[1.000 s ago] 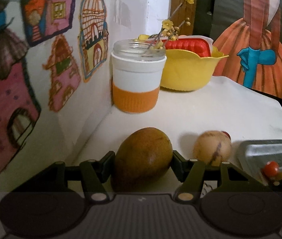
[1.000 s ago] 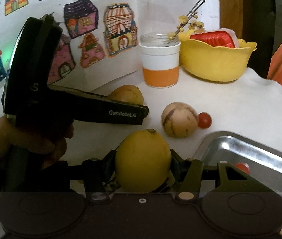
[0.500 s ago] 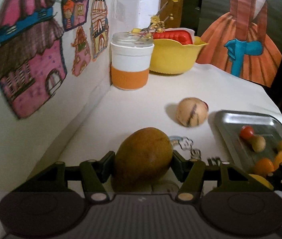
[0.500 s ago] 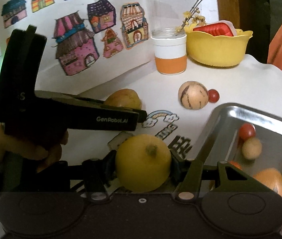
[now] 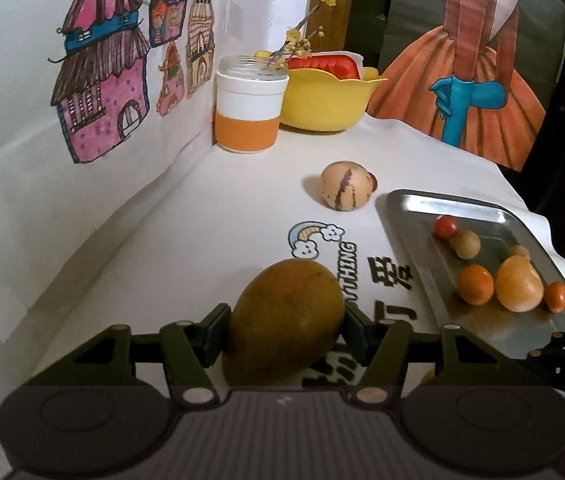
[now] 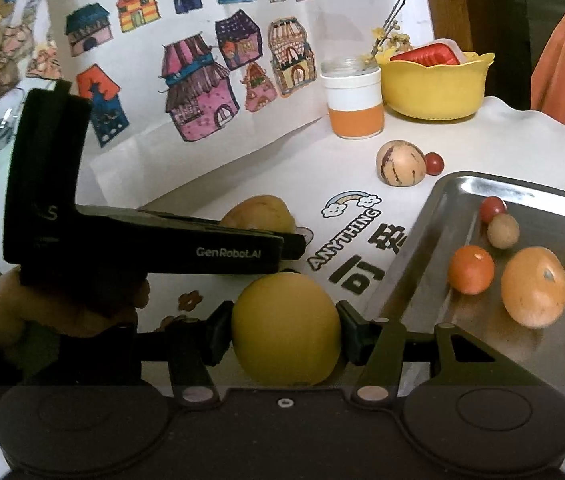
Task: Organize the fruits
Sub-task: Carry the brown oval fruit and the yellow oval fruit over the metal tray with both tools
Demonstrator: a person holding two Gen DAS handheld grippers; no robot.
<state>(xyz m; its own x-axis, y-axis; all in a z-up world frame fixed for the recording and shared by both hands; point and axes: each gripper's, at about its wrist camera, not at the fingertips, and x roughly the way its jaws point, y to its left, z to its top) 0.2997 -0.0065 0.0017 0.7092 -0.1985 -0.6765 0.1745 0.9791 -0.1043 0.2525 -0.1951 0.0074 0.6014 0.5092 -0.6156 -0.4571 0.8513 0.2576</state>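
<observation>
A: What's the left gripper (image 5: 284, 318) holding?
B: A mango (image 5: 285, 320), clamped over the table.
A: And the right gripper (image 6: 285, 326)?
B: Shut around a lemon (image 6: 285, 328). The tray (image 6: 414, 264) of fruit sits at two o'clock.

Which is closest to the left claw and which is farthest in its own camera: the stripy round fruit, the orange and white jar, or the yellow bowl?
From the left claw, which holds the mango:
1. Stripy round fruit, on the table ahead, a bit to the right.
2. Orange and white jar, farther back by the wall.
3. Yellow bowl, farthest, behind the jar to its right.
</observation>
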